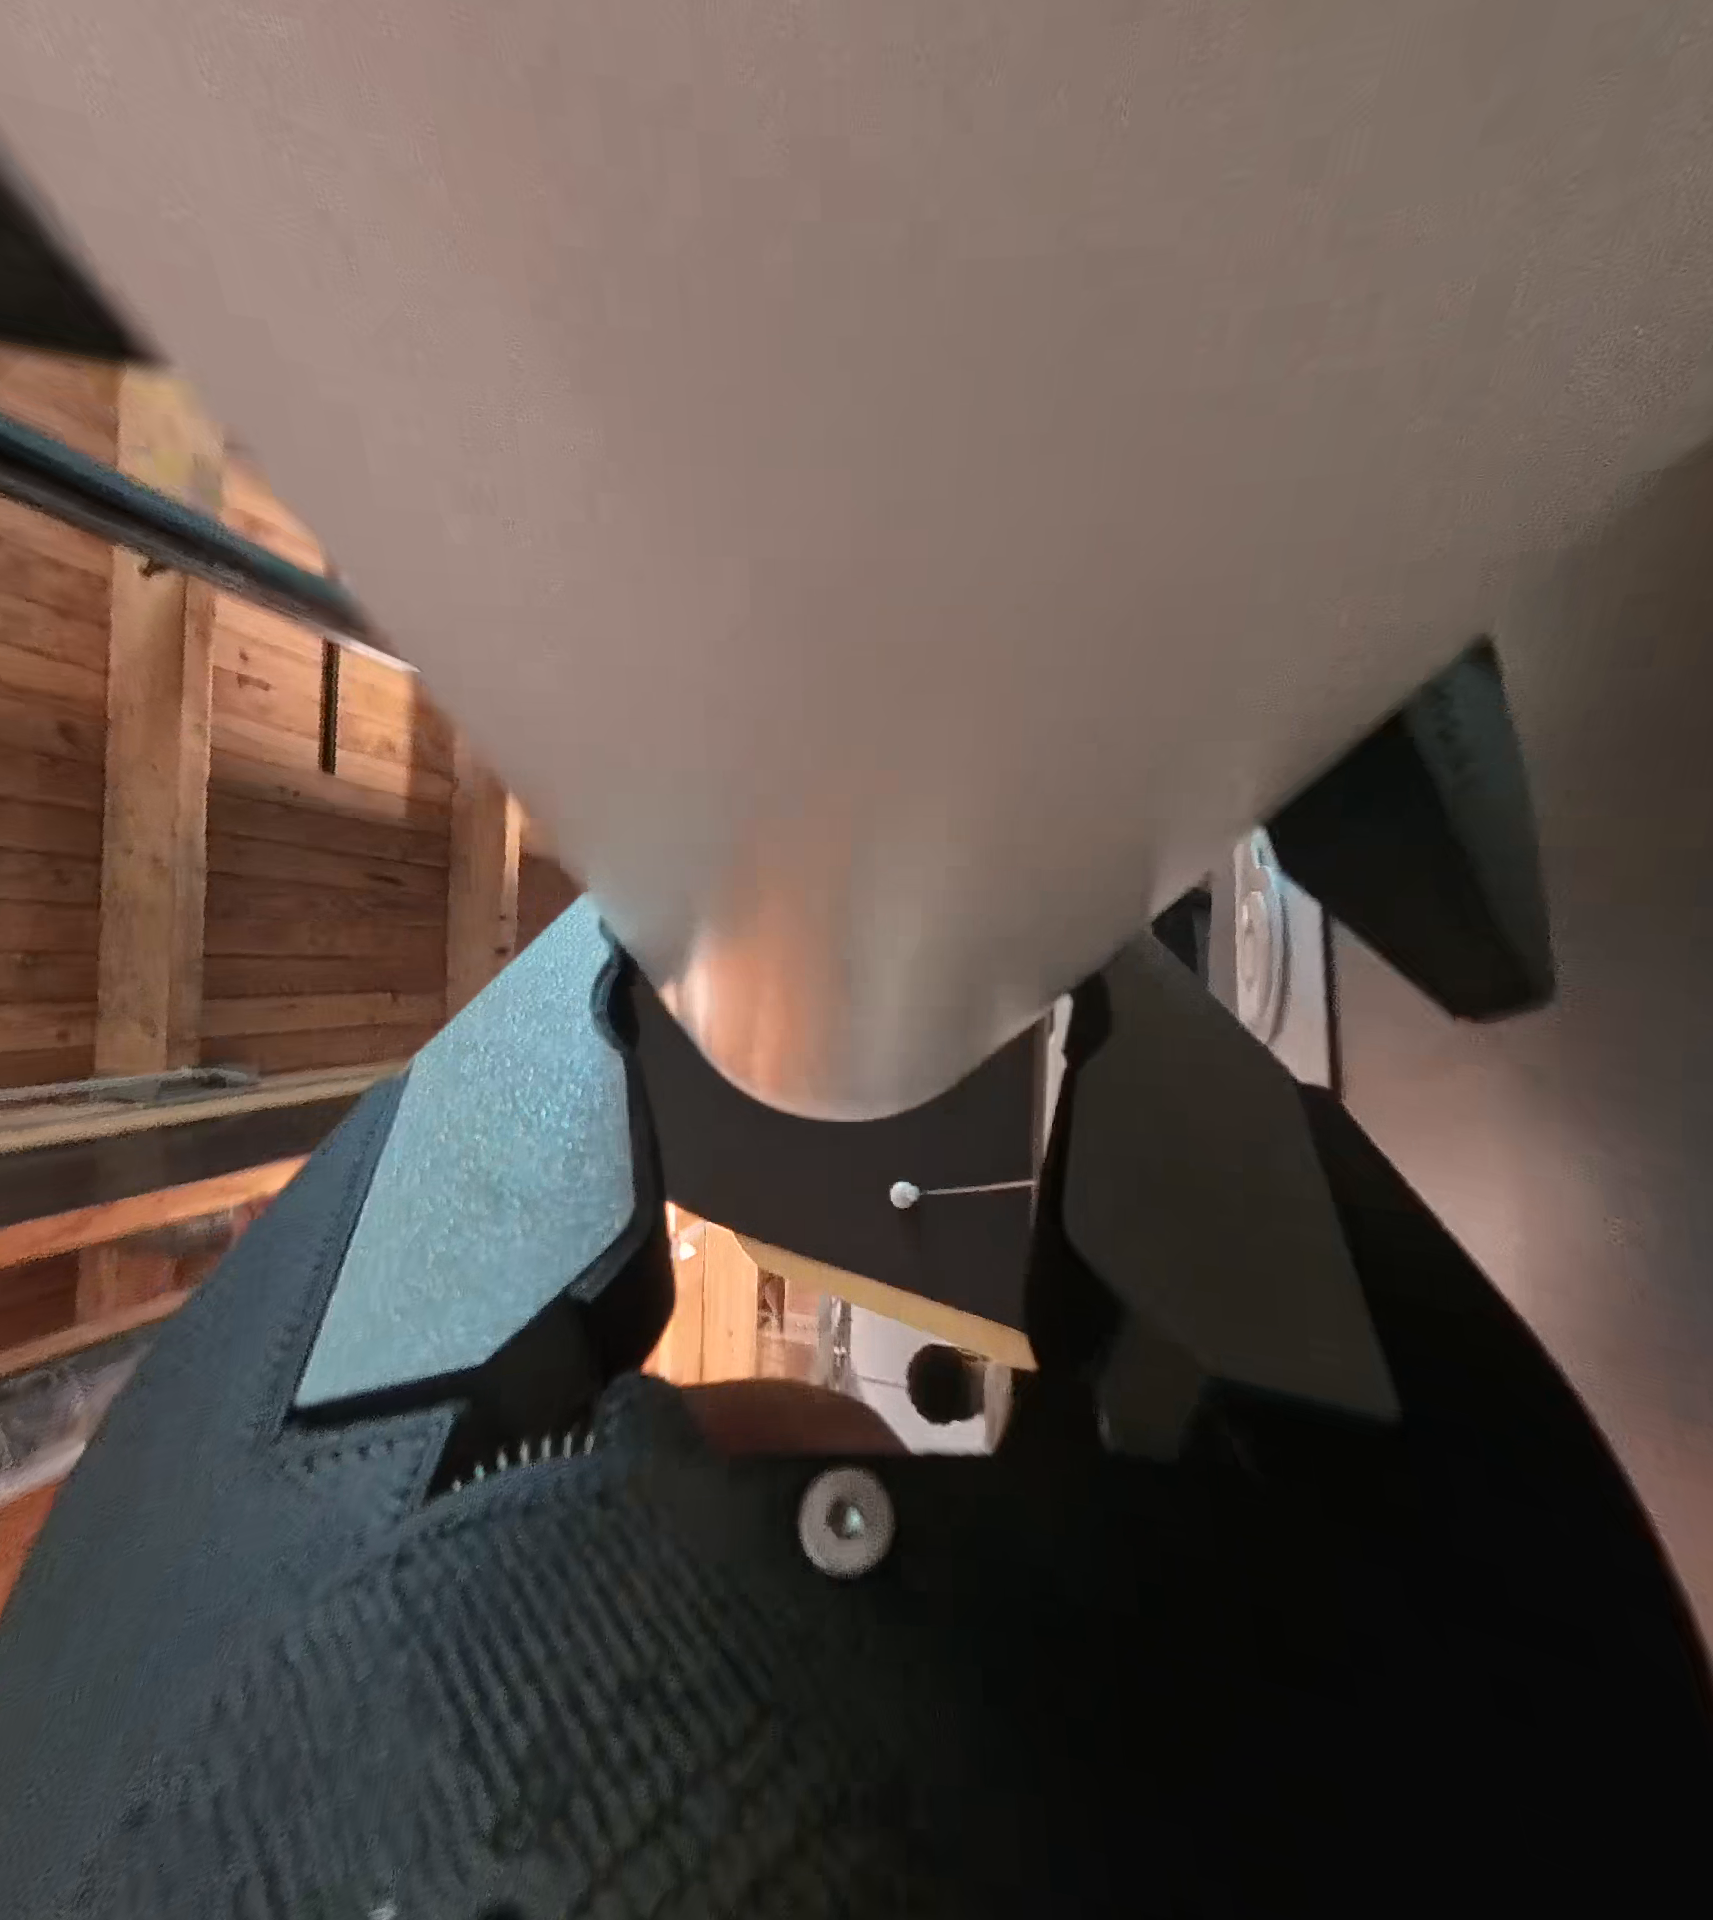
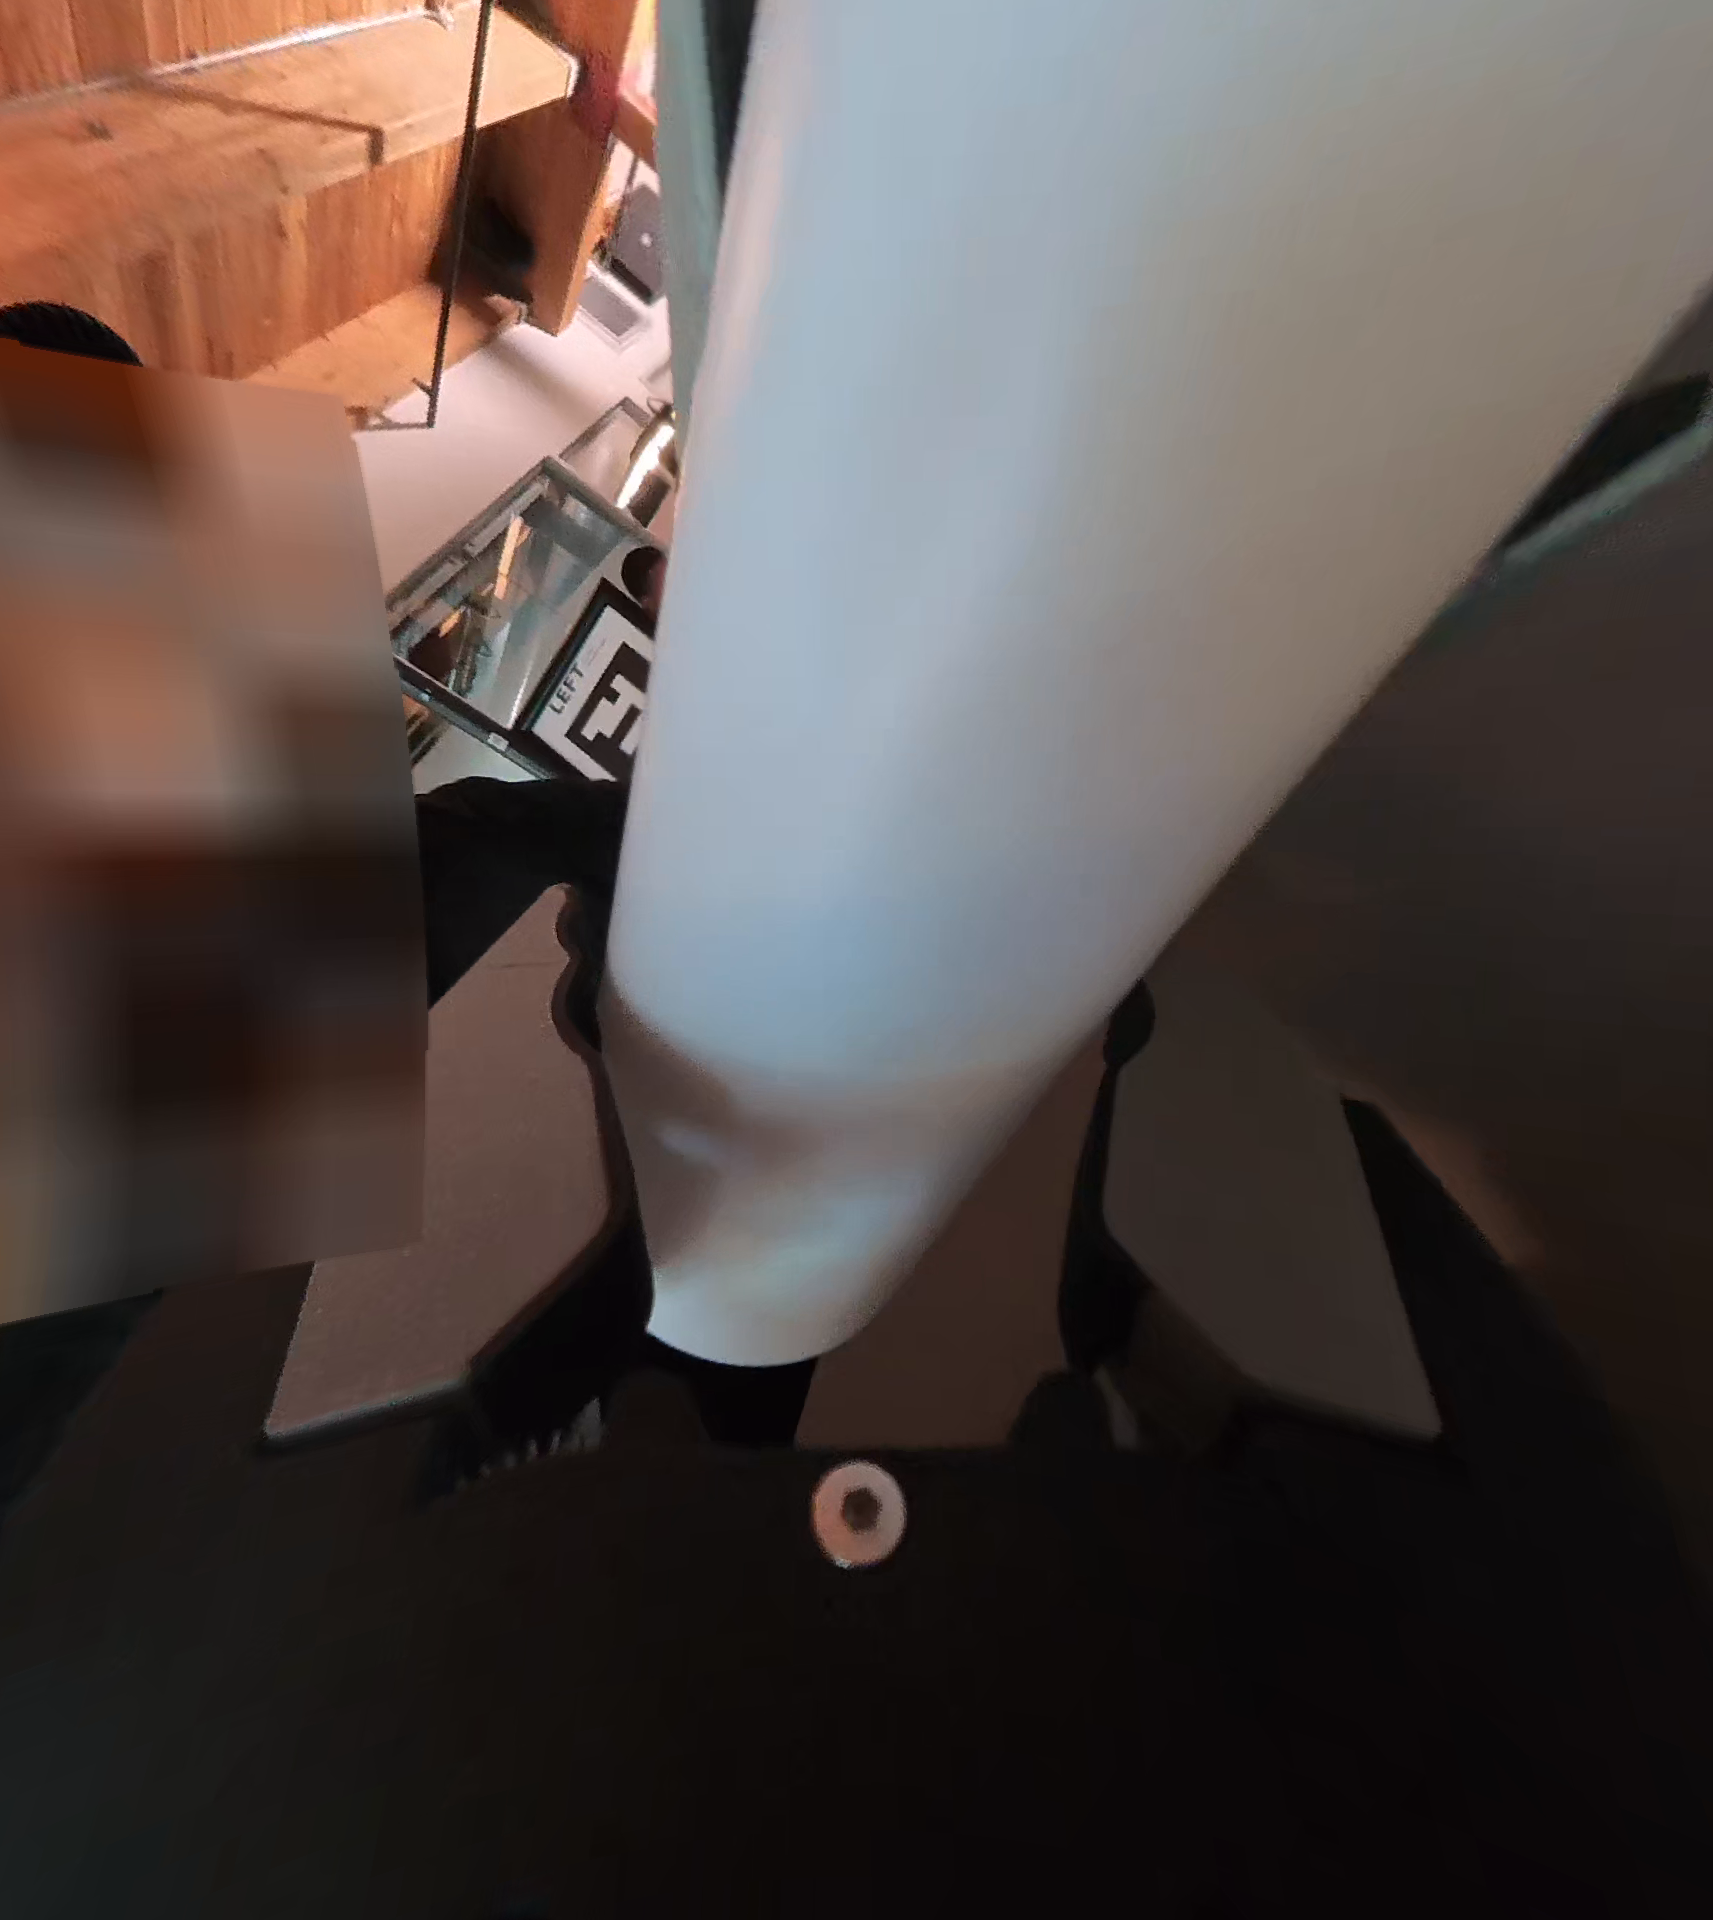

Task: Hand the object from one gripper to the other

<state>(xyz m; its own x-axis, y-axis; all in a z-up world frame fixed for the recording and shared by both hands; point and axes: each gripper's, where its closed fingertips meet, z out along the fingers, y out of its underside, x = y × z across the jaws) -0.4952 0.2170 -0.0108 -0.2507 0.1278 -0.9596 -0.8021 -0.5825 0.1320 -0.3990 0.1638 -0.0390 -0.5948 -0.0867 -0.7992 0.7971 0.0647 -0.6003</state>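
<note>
A long white cylinder point(image 1: 831, 520) fills the top of the left wrist view. Its rounded end sits between the fingers of my left gripper point(image 1: 852, 987), touching both, so the gripper is shut on it. The same white cylinder point(image 2: 935, 623) runs up through the right wrist view. Its lower end lies between the fingers of my right gripper point(image 2: 862, 1008), which is shut on it. The left gripper's tagged body point(image 2: 603, 707) shows behind the cylinder. A dark part point(image 1: 1434, 831) to the right of the cylinder may be the right gripper.
A wooden plank wall point(image 1: 156, 831) with a dark ledge point(image 1: 104, 1164) stands to the left. A wooden block point(image 2: 208, 208), a pale tabletop point(image 2: 499, 416) and a clear rack point(image 2: 519, 582) lie beyond the cylinder. Both views are blurred.
</note>
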